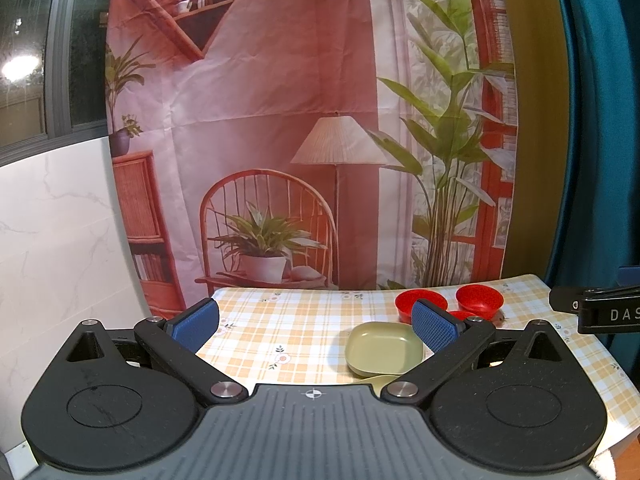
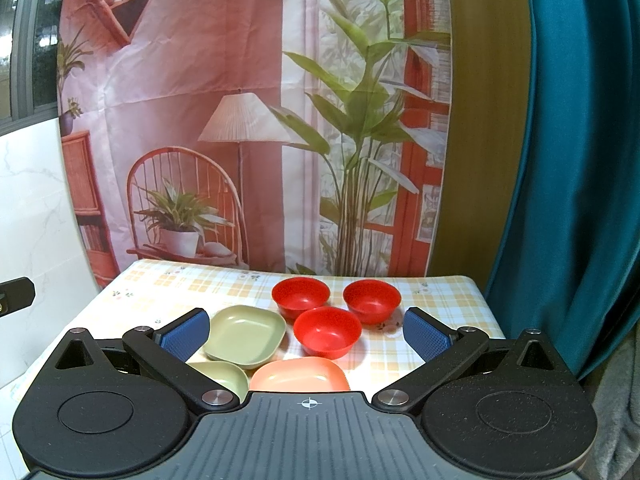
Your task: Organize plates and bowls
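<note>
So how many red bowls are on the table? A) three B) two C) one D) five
A: the right wrist view shows three red bowls on the table, one at back left, one at back right and one in front, all apart and none stacked.

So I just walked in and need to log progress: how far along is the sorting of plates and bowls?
Nothing looks done yet. The three red bowls sit apart, unstacked, and the two green plates and the pink plate lie side by side on the checked tablecloth. Nothing is in hand: the left gripper and right gripper hover open and empty. All the stacking is left.
</note>
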Tool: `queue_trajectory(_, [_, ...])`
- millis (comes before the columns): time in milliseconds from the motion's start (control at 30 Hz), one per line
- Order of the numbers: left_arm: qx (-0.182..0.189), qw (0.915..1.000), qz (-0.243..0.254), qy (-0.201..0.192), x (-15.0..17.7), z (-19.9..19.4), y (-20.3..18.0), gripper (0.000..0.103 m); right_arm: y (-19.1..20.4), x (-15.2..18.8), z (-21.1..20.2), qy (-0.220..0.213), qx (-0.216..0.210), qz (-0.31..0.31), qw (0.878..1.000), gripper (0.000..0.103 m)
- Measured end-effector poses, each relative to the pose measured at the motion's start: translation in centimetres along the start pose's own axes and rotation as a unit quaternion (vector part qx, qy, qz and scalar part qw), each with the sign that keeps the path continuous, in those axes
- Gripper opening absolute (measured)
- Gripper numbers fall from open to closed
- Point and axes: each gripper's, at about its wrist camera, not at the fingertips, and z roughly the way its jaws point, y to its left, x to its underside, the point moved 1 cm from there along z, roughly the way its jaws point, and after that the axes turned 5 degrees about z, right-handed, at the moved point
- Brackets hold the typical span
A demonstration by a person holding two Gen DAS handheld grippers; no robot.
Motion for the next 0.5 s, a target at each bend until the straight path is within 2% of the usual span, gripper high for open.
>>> queue_trajectory(500, [0.008,1.0000,-0.002,-0.002,-0.02,-0.20,-0.08,0.103,-0.02,-0.15,0.02,-0.001,0.000,-0.001,1.000,0.103])
